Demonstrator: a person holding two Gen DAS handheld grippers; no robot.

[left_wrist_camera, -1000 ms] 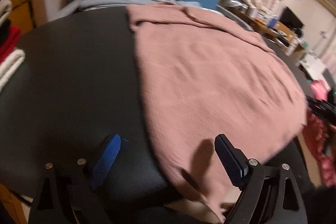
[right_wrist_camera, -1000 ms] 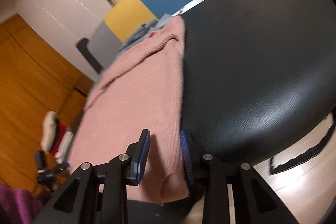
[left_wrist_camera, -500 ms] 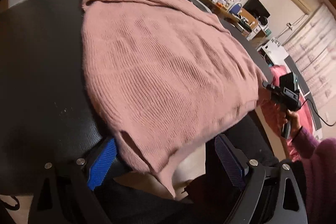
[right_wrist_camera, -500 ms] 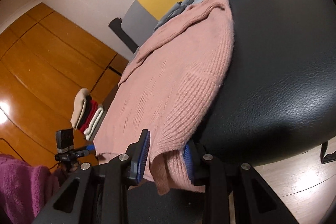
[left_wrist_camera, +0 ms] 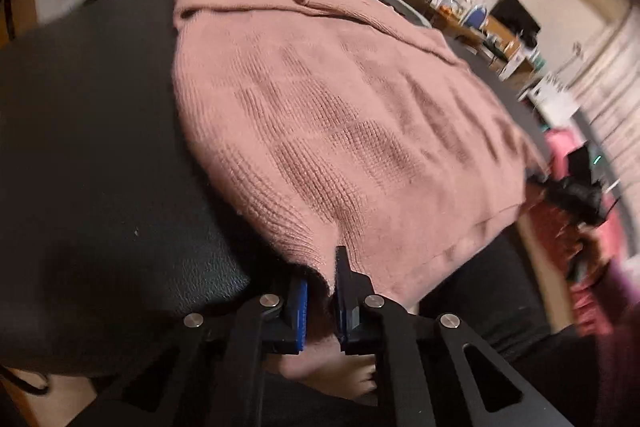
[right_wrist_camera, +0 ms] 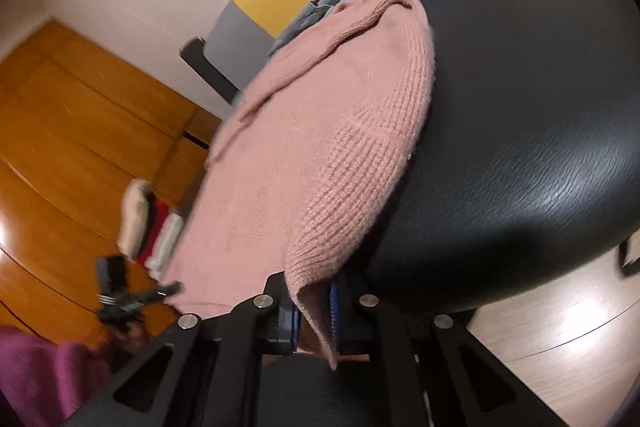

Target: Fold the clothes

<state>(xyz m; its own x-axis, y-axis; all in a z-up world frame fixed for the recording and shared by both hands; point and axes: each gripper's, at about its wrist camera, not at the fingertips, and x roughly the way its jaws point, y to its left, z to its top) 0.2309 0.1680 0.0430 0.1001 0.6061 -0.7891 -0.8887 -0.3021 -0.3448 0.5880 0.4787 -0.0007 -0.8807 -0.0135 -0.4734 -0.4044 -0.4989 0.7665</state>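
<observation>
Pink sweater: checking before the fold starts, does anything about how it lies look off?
Nothing stands out. The pink sweater lies flat on the black table, both near corners pinched by the left gripper and right gripper.

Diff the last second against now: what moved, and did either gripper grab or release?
The left gripper, wide open a second ago, has closed on the near hem corner of the pink knitted sweater. The right gripper tightened on the other hem corner, whose edge now drapes over the fingers. Unchanged: the sweater lies spread on the round black table; the folded stack sits beyond.
</observation>
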